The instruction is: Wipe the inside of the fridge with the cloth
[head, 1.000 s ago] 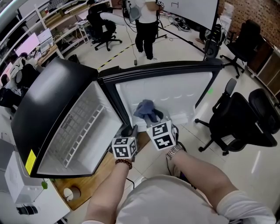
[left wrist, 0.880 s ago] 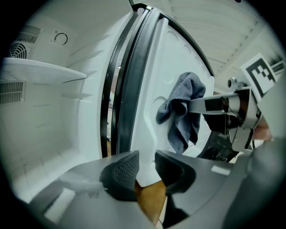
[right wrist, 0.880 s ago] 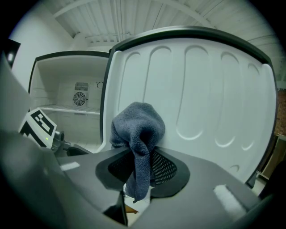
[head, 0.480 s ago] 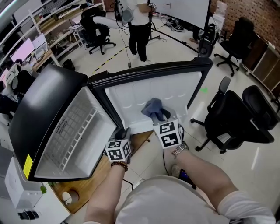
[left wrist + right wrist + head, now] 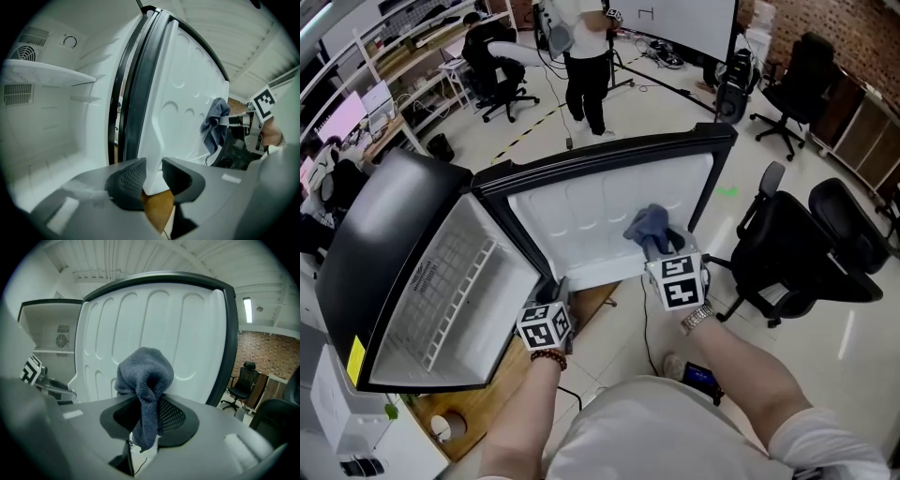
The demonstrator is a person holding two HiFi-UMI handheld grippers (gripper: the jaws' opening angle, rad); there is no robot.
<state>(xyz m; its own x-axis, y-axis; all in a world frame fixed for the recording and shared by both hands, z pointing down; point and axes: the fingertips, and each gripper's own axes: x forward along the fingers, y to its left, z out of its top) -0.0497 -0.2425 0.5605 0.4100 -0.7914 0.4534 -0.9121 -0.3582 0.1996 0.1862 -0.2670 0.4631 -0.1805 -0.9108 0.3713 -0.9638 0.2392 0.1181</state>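
The fridge stands open: its white inside [image 5: 450, 281] with a wire shelf is at the left. The door's white moulded liner [image 5: 581, 220] faces me in the middle. My right gripper [image 5: 661, 246] is shut on a grey-blue cloth [image 5: 649, 225], which presses against the right part of the liner. In the right gripper view the cloth [image 5: 145, 376] bunches over the jaws of the right gripper [image 5: 147, 414] and hangs down between them. My left gripper [image 5: 558, 286] is at the door's lower corner. In the left gripper view the white door edge [image 5: 154, 154] fills the gap between the left gripper's [image 5: 153, 171] pads.
Black office chairs [image 5: 806, 244] stand close on the right. A person [image 5: 586, 56] stands behind the fridge door. A wooden board [image 5: 478, 403] lies on the floor under the fridge. A glass shelf [image 5: 47, 75] and vents show inside the fridge.
My right gripper has slid to the right across the door liner with the cloth in it. The left gripper has stayed at the door's lower corner.
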